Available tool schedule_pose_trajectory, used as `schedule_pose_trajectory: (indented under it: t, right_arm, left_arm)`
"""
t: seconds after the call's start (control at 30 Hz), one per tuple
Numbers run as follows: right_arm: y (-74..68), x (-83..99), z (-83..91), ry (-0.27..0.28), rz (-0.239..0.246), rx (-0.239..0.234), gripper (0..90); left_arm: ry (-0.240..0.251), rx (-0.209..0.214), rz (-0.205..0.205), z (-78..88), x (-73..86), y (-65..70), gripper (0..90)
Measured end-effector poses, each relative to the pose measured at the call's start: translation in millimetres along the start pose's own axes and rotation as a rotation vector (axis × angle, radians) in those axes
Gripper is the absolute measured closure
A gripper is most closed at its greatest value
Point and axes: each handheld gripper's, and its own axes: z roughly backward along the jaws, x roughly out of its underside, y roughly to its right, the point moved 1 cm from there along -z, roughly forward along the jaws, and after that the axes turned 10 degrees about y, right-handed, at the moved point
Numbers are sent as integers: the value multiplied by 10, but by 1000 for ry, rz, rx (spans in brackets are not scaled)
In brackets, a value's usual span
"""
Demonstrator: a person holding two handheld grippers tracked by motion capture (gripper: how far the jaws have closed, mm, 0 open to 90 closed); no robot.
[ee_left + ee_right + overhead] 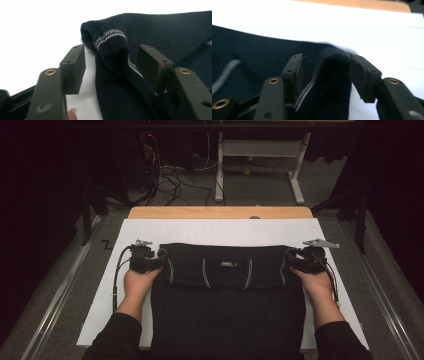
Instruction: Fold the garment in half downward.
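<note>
White table (220, 231) bears a folded navy sweater (227, 290).

A sweater (225, 290) lies flat on a big sheet (220, 231), and the sheet lies on the desk (220, 212). The far part of the sweater is folded back over the near part. The left claw (161, 261) sits at the left end of that fold. The right claw (290, 260) sits at the right end. Behind the desk, on the floor, stands a table frame (260, 150), with cables (170, 177) to its left.
</note>
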Motion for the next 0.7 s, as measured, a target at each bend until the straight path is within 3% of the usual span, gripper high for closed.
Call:
schedule_pose_trajectory:
  t: [0.07, 0.17, 0.27, 0.3, 0.4, 0.5, 0.6, 0.63, 0.67, 0.7]
  right_arm:
    - [-22, 0, 112, 14, 8, -19, 416]
    - [-76, 25, 251, 34, 14, -50, 392]
    - [-148, 82, 330, 37, 9, -88, 373]
    - [-197, 127, 335, 26, 21, -108, 368]
    - [-238, 175, 305, 1, 29, -107, 368]
    - [-258, 279, 203, -53, 3, -104, 384]
    - [-273, 331, 156, -82, 5, -109, 411]
    - [-290, 371, 129, -94, 11, -113, 494]
    - [-290, 371, 129, -94, 11, -113, 494]
    - [-303, 382, 132, -87, 20, -110, 549]
  left_arm:
    - [27, 44, 7, 113, 11, 66, 330]
    - [48, 91, -36, 232, 50, 224, 311]
    - [62, 135, -45, 275, 78, 325, 300]
    - [42, 152, -60, 236, 96, 374, 304]
    - [7, 153, -71, 162, 128, 415, 326]
    - [-74, 164, -84, 31, 227, 457, 387]
    - [-73, 167, -90, 13, 273, 472, 461]
    - [-68, 171, -94, 17, 293, 472, 507]
    - [-68, 171, -94, 17, 293, 472, 538]
    - [-65, 174, -94, 24, 295, 473, 538]
